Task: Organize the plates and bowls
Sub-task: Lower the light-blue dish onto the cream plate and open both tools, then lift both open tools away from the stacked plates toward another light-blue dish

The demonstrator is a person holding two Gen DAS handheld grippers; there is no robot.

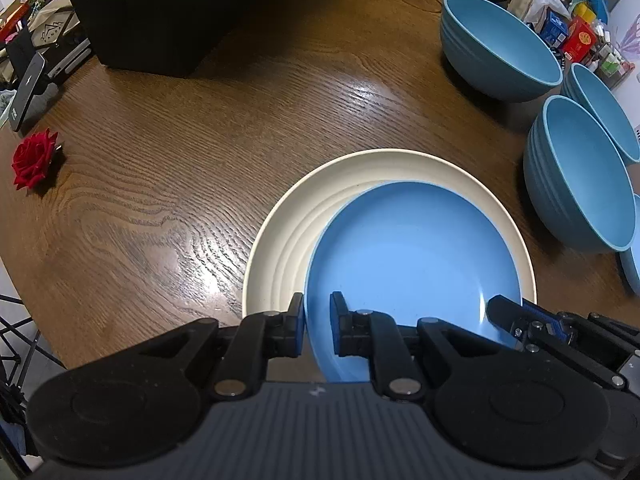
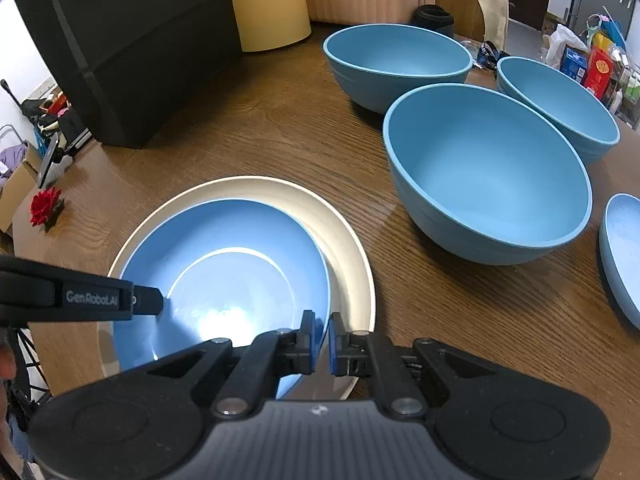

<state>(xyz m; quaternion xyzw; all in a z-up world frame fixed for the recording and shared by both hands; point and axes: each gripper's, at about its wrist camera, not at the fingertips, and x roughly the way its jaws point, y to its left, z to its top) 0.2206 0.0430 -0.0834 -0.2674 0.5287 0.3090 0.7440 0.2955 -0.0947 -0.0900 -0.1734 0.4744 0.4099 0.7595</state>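
Left gripper [image 1: 317,328]: your fingers are clamped on the near-left rim of the blue plate [image 1: 404,256], one pad outside the rim and one inside.
Right gripper [image 2: 321,340]: your fingers are pinched on the same plate's near-right rim, almost fully closed, the rim between the pads.
Blue plate: it sits over the cream plate [image 1: 288,216], tilted and shifted toward you, held at two points on its rim.
Cream plate: flat on the wooden table [image 1: 168,168].
Blue bowls [image 2: 488,176]: three stand to the right of the cream plate, close together.
Red rose [image 1: 33,163]: well to the cream plate's left.
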